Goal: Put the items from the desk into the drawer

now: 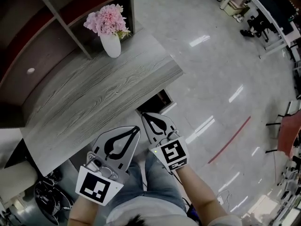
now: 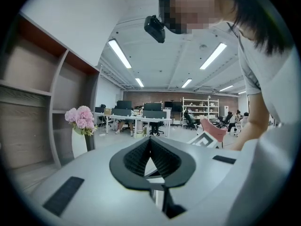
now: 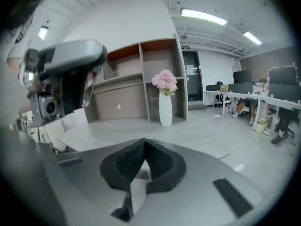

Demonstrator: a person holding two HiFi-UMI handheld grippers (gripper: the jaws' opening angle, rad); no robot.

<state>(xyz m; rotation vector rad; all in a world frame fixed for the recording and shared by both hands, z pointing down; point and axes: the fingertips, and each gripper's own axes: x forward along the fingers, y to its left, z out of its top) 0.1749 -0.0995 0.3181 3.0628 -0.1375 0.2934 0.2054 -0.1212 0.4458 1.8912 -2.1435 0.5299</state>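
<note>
The grey wood-grain worktop carries only a white vase of pink flowers, well apart from your left gripper and right gripper. Both sets of fingers are pressed together, empty. You seem between items. Next, part the fingers and reach for the vase. The dark opening below the worktop edge may be the drawer.

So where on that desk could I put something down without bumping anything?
Nearly all of the grey desk is bare, from its near edge up to the shelf unit. Only the far corner is taken, by the white vase of pink flowers.
</note>
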